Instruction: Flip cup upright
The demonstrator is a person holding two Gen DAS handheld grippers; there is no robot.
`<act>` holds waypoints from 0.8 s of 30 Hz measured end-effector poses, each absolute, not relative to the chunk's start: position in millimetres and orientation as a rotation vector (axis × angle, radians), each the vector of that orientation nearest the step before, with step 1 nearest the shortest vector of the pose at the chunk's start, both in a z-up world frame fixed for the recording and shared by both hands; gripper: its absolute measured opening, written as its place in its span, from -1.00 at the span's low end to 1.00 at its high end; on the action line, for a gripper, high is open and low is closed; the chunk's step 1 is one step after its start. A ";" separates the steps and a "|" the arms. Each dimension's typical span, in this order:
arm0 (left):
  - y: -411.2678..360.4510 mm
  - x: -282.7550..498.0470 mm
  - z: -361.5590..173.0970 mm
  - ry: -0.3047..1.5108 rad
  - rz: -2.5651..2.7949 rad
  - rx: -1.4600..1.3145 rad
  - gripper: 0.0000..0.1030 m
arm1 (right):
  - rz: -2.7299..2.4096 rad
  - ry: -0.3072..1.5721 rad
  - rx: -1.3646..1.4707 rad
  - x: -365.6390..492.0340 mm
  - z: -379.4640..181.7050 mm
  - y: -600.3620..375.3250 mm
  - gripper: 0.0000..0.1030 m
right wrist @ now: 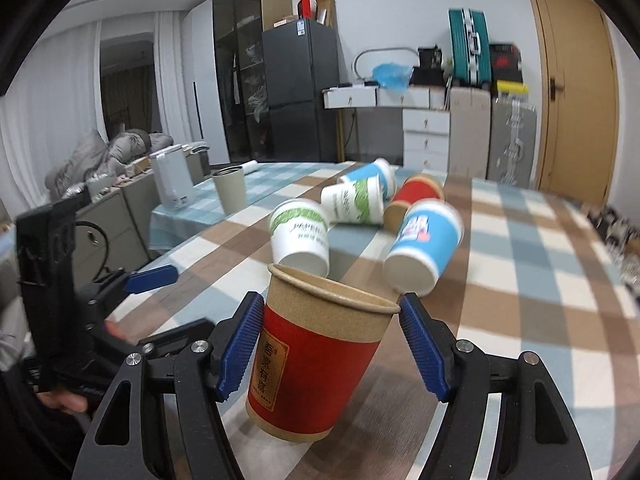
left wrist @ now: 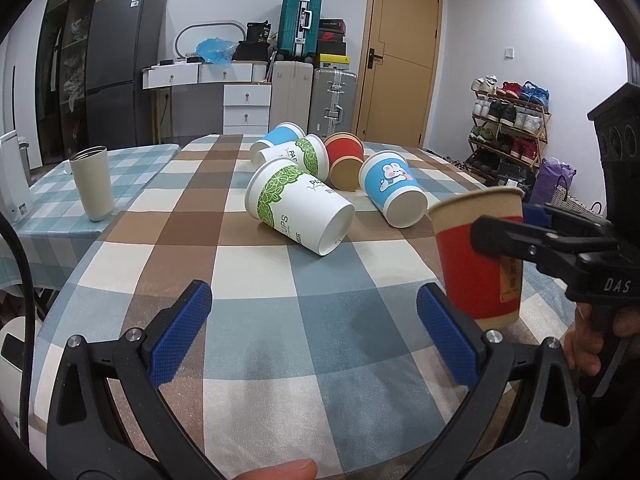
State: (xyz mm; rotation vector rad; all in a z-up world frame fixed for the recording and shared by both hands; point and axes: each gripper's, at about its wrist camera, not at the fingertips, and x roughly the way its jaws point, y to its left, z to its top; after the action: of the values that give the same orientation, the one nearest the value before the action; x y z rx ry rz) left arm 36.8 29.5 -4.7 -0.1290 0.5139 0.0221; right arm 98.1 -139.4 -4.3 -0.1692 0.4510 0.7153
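A: What is seen between the fingers of the right gripper (right wrist: pixel 330 344)?

B: A red paper cup (right wrist: pixel 316 364) with a kraft-brown rim is seen there, mouth up and tilted slightly. The left pad is pressed to its wall; the right pad is just beside the rim, and contact there cannot be told. So whether the cup is clamped or released cannot be told. Its base is at or just over the checked cloth of the bench (right wrist: pixel 520 280); which of the two cannot be told.

A: And the left gripper (left wrist: pixel 314 330)?

B: It is spread wide, nothing between its blue pads, with the red cup just off its right finger.

A: What lies ahead of it?

B: Five cups are lying on their sides in a cluster: two leaf-printed white ones (left wrist: pixel 298 210), two blue ones (left wrist: pixel 394 188) and a second red one (left wrist: pixel 346 160). A cream tumbler (left wrist: pixel 93 184) is standing upright to the far left.
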 end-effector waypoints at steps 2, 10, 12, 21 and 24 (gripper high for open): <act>28.7 36.7 -4.1 0.513 0.021 -0.130 0.99 | 0.700 0.449 -0.181 102.2 -5.5 -133.8 0.38; 28.7 37.4 -5.9 0.515 0.023 -0.130 0.99 | 0.667 0.476 -0.203 112.0 -9.7 -123.3 0.38; 29.3 37.4 -6.6 0.515 0.025 -0.128 0.99 | 0.675 0.475 -0.208 110.8 -9.6 -123.7 0.38; 29.2 37.4 -6.5 0.514 0.024 -0.130 0.99 | 0.737 0.504 -0.203 94.1 -12.2 -137.0 0.22; 29.1 37.8 -6.6 0.515 0.025 -0.130 0.99 | 0.742 0.494 -0.224 85.2 -14.0 -138.1 0.23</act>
State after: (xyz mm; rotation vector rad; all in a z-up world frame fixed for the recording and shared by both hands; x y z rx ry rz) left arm 37.8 29.1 -6.6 -0.1296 0.5149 0.0248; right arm 85.2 -138.1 -14.0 -0.2243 0.4938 0.7417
